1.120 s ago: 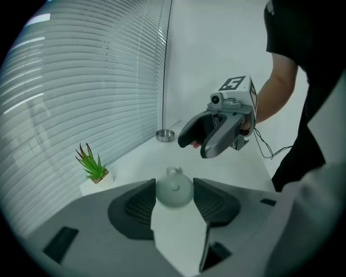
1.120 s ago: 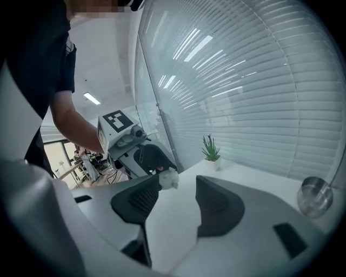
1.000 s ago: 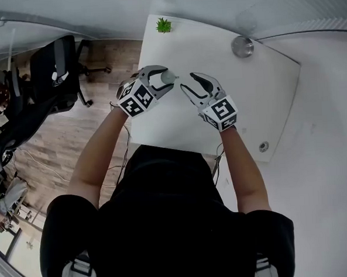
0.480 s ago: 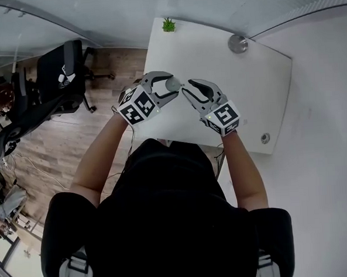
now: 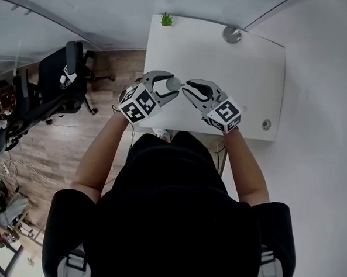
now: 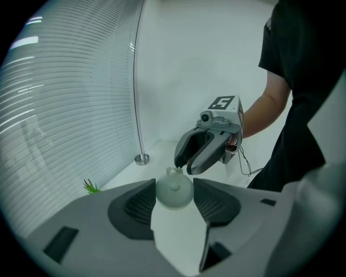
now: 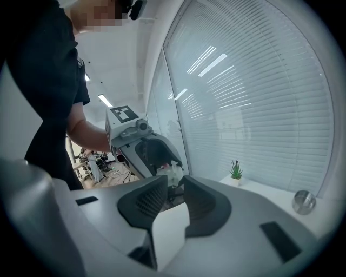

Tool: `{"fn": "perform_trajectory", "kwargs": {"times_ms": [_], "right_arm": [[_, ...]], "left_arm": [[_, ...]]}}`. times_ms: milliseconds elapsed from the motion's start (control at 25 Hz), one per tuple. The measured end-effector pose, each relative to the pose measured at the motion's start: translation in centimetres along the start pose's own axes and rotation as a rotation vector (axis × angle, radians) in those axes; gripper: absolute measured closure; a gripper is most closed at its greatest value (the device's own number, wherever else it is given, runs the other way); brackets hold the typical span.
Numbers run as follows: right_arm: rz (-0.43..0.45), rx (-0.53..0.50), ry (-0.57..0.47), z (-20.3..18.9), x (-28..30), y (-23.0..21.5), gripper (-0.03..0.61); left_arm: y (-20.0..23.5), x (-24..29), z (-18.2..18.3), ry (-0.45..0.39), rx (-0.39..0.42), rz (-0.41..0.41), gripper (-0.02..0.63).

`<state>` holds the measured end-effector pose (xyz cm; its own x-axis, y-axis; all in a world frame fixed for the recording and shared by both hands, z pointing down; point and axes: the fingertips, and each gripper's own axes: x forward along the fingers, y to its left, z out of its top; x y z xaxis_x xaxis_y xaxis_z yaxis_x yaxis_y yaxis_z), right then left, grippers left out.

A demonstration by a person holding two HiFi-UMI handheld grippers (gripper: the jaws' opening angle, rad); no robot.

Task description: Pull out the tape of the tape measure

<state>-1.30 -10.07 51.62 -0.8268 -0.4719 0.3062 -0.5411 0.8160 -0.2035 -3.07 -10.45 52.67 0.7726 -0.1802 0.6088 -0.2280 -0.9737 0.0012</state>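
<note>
A small round pale tape measure (image 5: 172, 83) is held in the air over the white table (image 5: 240, 72), with my left gripper (image 5: 171, 85) shut on its body. In the left gripper view the case (image 6: 174, 188) sits between the ribbed pads, its little tab pointing up. My right gripper (image 5: 186, 89) faces it tip to tip. Its jaws are closing around the white tab (image 7: 174, 173), and a narrow gap still shows between the pads. Its dark fingertips (image 6: 183, 162) hang just above the tab.
A small green plant (image 5: 166, 18) and a round metal cup (image 5: 232, 34) stand at the table's far edge. A cable grommet (image 5: 266, 124) sits near its right corner. Office chairs (image 5: 58, 72) stand on the wood floor at left. Blinds (image 7: 259, 108) cover the windows.
My right gripper has moved in to the tape measure's tab and its jaws have narrowed. The left gripper keeps its hold on the case.
</note>
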Motion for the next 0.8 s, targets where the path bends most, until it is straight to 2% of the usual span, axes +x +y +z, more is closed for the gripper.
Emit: {"fn": "perform_trajectory", "kwargs": {"times_ms": [280, 520, 800], "right_arm": [[0.0, -0.018, 0.001, 0.5, -0.8, 1.6, 0.495], [0.006, -0.039, 0.01, 1.0, -1.1, 2.5, 0.546], [-0.034, -0.044, -0.012, 2.1, -1.5, 2.7, 0.568]], "left_arm": [[-1.9, -0.9, 1.0, 0.002, 0.057, -0.03, 0.387], [-2.3, -1.4, 1.6, -0.001, 0.076, -0.037, 0.387], [-2.0, -2.2, 2.3, -0.006, 0.041, -0.027, 0.387]]}}
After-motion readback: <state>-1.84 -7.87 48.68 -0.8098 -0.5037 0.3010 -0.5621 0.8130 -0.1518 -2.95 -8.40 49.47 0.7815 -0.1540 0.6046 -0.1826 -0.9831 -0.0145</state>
